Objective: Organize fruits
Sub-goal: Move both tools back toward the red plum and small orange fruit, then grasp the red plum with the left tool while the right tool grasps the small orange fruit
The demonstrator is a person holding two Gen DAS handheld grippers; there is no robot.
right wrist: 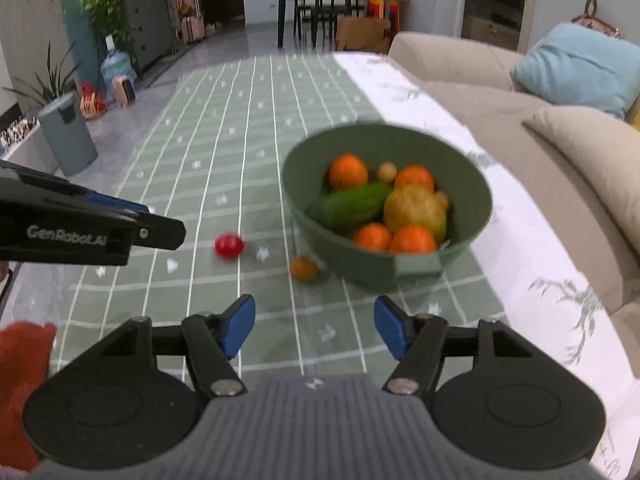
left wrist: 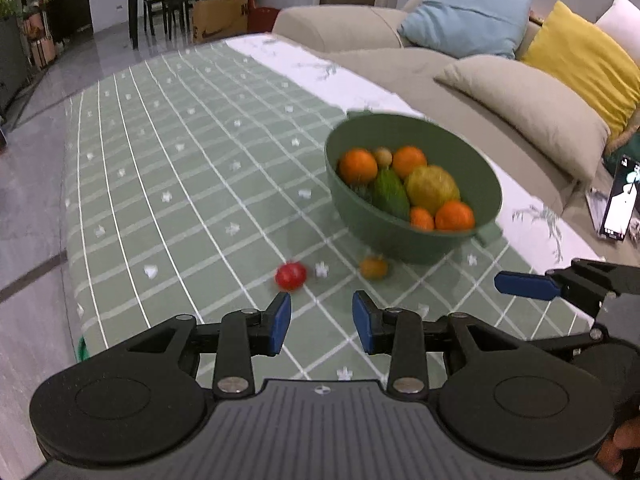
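A green bowl (left wrist: 360,220) stands on the green checked tablecloth (left wrist: 180,160) and holds several oranges (left wrist: 357,166), a green fruit (left wrist: 390,196) and a yellow-green fruit (left wrist: 432,188). A small red fruit (left wrist: 291,276) and a small orange fruit (left wrist: 373,268) lie on the cloth in front of the bowl. My left gripper (left wrist: 322,322) is open and empty just short of the red fruit. My right gripper (right wrist: 315,326) is open and empty, short of the orange fruit (right wrist: 303,268) and the bowl (right wrist: 320,240). The red fruit (right wrist: 229,245) lies to its left.
A beige sofa (left wrist: 500,92) with blue (left wrist: 466,18) and yellow (left wrist: 580,56) cushions runs along the table's right side. A phone (left wrist: 620,200) stands at the right. A grey bin (right wrist: 68,136), plants and a dining set (right wrist: 320,0) stand beyond the table.
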